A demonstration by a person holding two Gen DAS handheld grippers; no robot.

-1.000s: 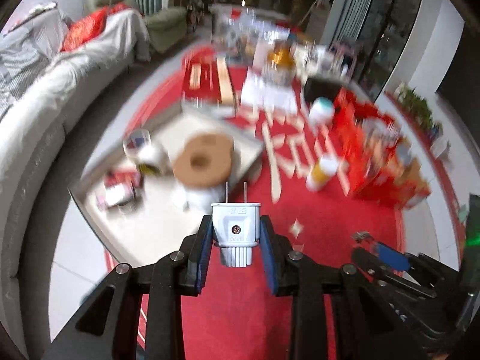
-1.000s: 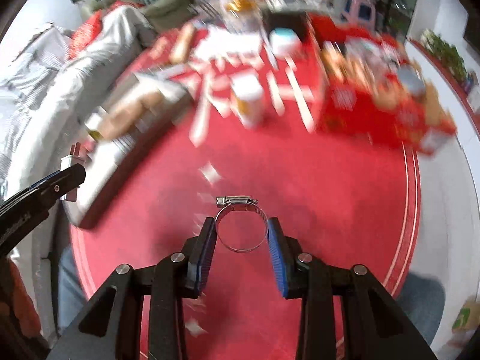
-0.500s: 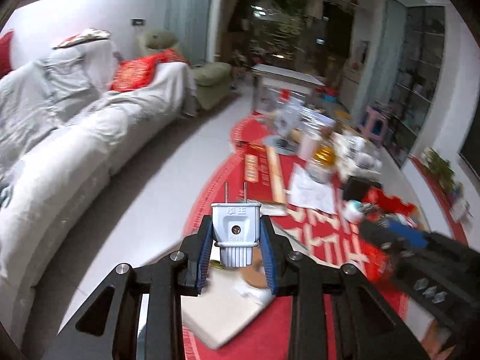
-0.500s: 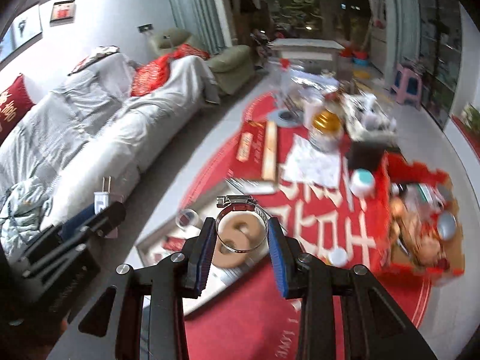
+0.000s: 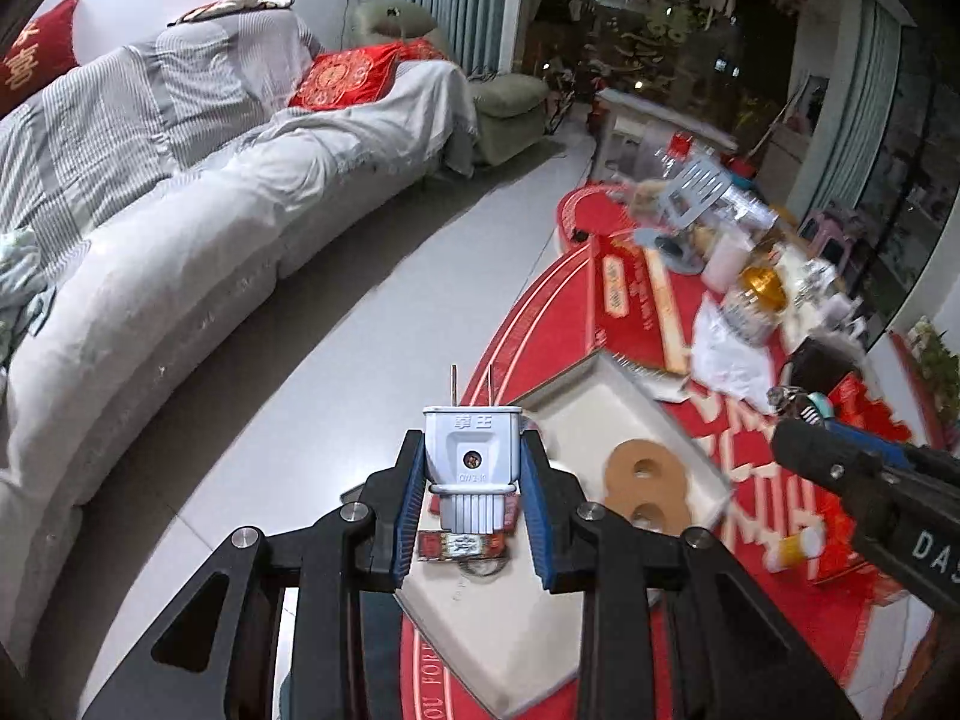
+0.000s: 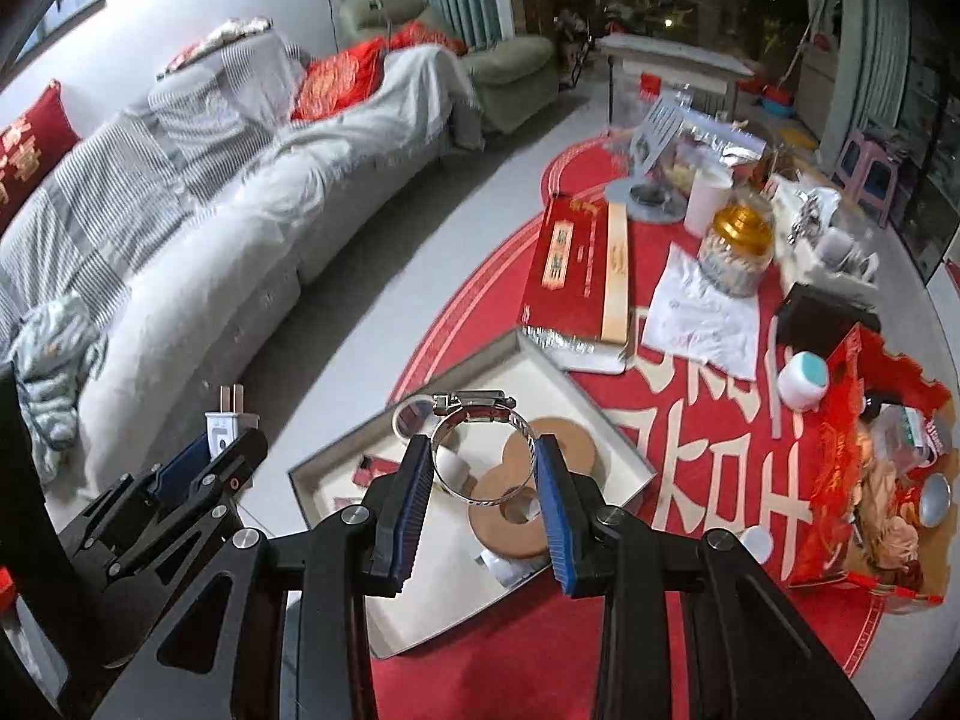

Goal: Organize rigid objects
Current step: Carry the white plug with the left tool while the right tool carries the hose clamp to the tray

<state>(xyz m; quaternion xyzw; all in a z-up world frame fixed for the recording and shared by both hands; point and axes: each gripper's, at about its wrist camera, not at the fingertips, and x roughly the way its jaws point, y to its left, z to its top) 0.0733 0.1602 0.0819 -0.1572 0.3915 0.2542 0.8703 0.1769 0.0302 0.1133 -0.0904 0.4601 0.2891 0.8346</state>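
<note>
The plug (image 5: 471,462) sits clamped between the left gripper's (image 5: 474,501) blue pads, prongs pointing away, above the white tray (image 5: 606,414). The right gripper (image 6: 485,483) squeezes a metal hose clamp (image 6: 483,450) over the same tray, near two cardboard rings (image 6: 516,510).

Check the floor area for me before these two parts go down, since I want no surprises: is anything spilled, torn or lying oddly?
One thing stands out: the red bag at the right edge of the red rug lies torn open, its contents spilling out. The white tray looks orderly, with two cork rings lying flat inside.
</note>
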